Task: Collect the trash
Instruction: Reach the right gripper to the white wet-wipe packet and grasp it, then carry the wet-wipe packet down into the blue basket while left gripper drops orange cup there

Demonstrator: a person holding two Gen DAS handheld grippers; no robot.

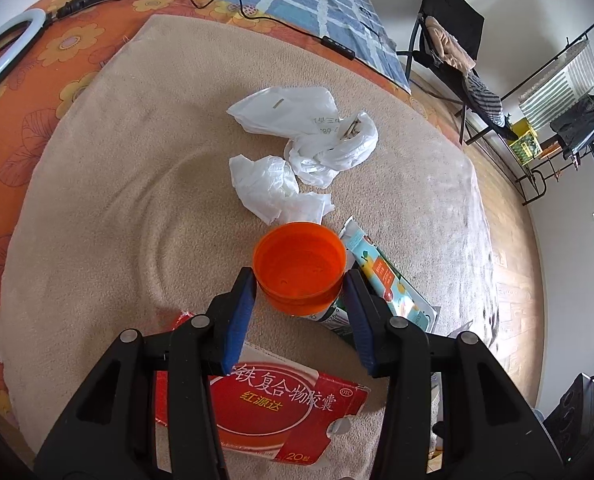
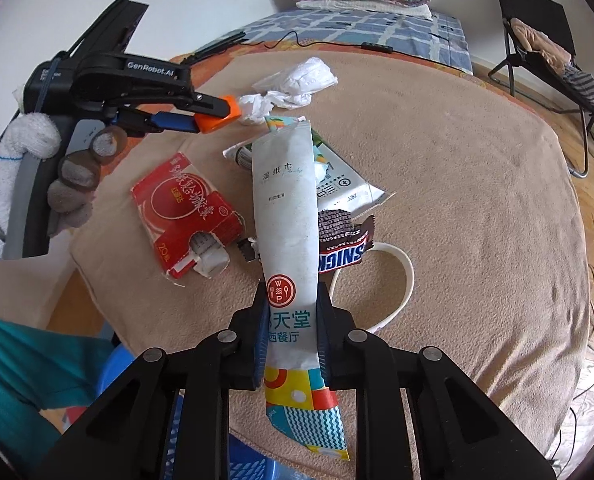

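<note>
My left gripper (image 1: 300,278) is shut on an orange plastic cap (image 1: 299,265), held above the beige blanket (image 1: 97,200); from the right wrist view the same cap (image 2: 218,115) sits between its fingers, with a gloved hand (image 2: 37,160) on the handle. My right gripper (image 2: 291,300) is shut on a long white wet-wipe packet (image 2: 284,208), lifted and pointing forward. On the blanket lie a torn red medicine box (image 2: 185,208), a Snickers wrapper (image 2: 343,244), a white pouch (image 2: 345,188), crumpled tissue (image 1: 275,188) and a white plastic bag (image 1: 317,128).
A white ring (image 2: 397,280) rests on the blanket beside the Snickers wrapper. A blue basket (image 2: 201,440) sits below my right gripper at the bed's edge. A black cable (image 1: 257,16) crosses the checked sheet. A folding chair (image 2: 545,40) stands on the wooden floor to the right.
</note>
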